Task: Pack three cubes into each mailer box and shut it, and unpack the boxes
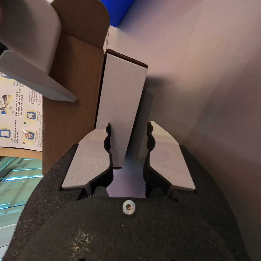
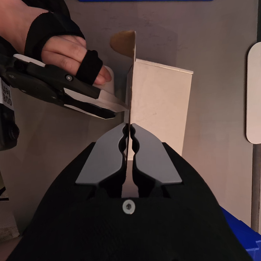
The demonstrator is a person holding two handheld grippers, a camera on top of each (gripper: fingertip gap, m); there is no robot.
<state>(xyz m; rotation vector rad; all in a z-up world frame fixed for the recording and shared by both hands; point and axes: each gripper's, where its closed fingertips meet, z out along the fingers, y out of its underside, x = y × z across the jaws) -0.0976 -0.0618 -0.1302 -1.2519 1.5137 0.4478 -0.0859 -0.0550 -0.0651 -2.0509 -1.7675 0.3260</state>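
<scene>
A mailer box, white outside and brown inside, stands open. In the left wrist view its white side wall (image 1: 121,98) rises between my fingers and its brown lid panel (image 1: 73,105) stands to the left. My left gripper (image 1: 128,125) is open, with one finger touching the white wall. My right gripper (image 2: 128,125) is shut on the lid's thin edge (image 2: 130,84), seen edge-on, with a rounded brown flap (image 2: 122,42) at the top. The white box body (image 2: 162,105) is behind it. The left gripper (image 2: 117,109), held by a gloved hand, has its tips at the lid. No cubes show.
A printed instruction sheet (image 1: 18,113) lies to the left of the box. A blue bin shows at the far edge (image 1: 113,11) and at the lower right (image 2: 247,233). A white rounded plate (image 2: 254,91) stands at the right. The grey table (image 1: 197,84) lies around the box.
</scene>
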